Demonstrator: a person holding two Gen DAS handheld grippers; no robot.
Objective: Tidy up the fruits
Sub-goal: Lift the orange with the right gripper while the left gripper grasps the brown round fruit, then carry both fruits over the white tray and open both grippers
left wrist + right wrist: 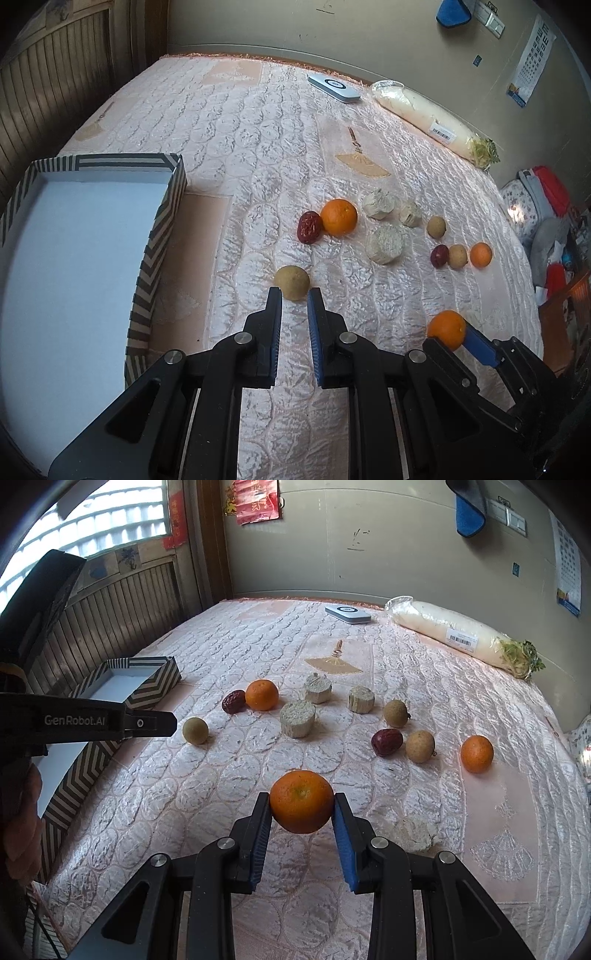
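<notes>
Left wrist view: the left gripper (pixel 294 295) has its jaws spread and empty, tips just short of a tan longan (pixel 291 282); the striped box (pixel 162 218) lies at left on the quilted bed cover (pixel 240 147). Advance until the pads straddle the fruit before closing

Right wrist view: the right gripper (pixel 301 803) pinches a tangerine (pixel 301 801), apparently lifted clear. Squeeze gently, carry it left to the box. Wrapped radish (pixel 454 633) lies far right by the wall
</notes>
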